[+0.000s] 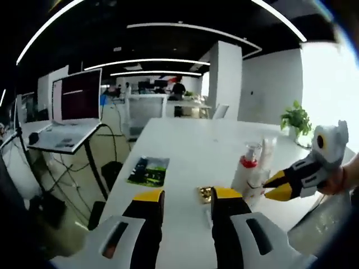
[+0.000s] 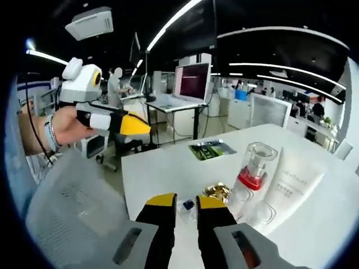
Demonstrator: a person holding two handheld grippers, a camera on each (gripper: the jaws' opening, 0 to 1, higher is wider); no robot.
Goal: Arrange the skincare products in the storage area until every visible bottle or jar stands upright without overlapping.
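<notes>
A clear bottle with a red collar (image 2: 255, 168) stands upright on the white table (image 2: 168, 168), beside a white tube (image 2: 291, 188). Both also show in the left gripper view: the bottle (image 1: 245, 165) and the tube (image 1: 265, 159). A small gold item (image 2: 216, 191) lies in front of them. My right gripper (image 2: 186, 203) is low over the table just short of it, jaws a narrow gap apart, a tiny clear-blue thing lying in line with the gap. My left gripper (image 1: 188, 196) is open, the gold item (image 1: 206, 194) by its right jaw. The right gripper (image 1: 279, 186) reaches in beside the bottle.
A green leaflet (image 1: 147, 171) lies on the table's left side. A potted plant (image 1: 295, 119) stands at the far right edge. A laptop (image 1: 73, 115) sits on a stand off the table's left. A grey mesh surface (image 2: 73, 207) is close at the left. A hand holds the left gripper (image 2: 120, 123) raised.
</notes>
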